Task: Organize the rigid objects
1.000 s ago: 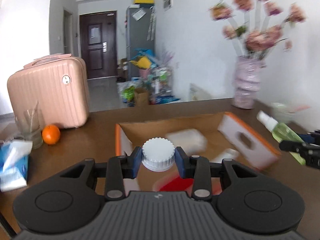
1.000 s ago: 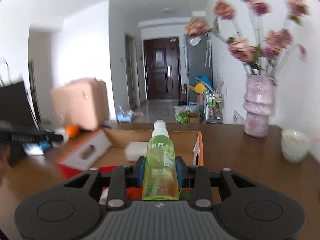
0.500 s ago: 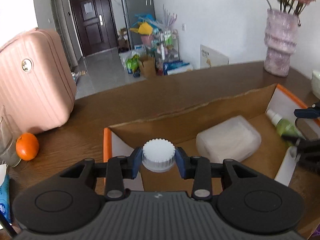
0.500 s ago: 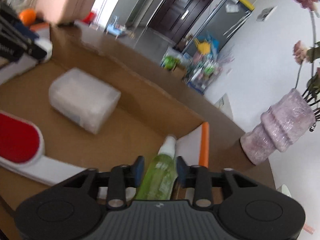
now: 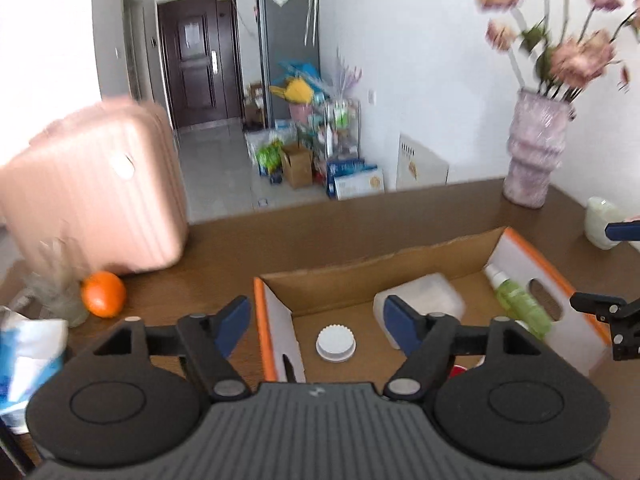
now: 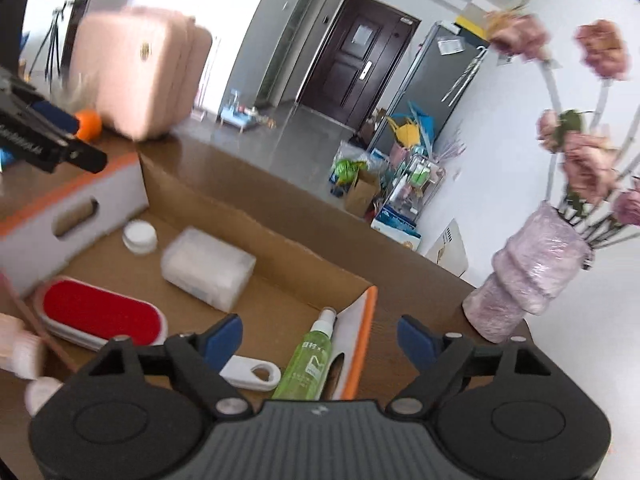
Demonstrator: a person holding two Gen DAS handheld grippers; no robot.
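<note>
Currently both tools are opening and hold nothing. The left tool (image 5: pixel 316 326) hovers above the white jar (image 5: pixel 336 344) in the cardboard box (image 5: pixel 360 276). The green spray bottle (image 6: pixel 306 364) lies along the box's end wall, long axis pointing away from the right tool (image 6: pixel 320 340).

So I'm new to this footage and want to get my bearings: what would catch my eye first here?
Probably the open cardboard box on the brown table, holding a red-faced brush, a white jar, a frosted plastic case and a green spray bottle lying along its orange-edged side. The left gripper and right gripper hover above it, jaws opening and empty. A pink suitcase and a vase of flowers frame the scene.
</note>
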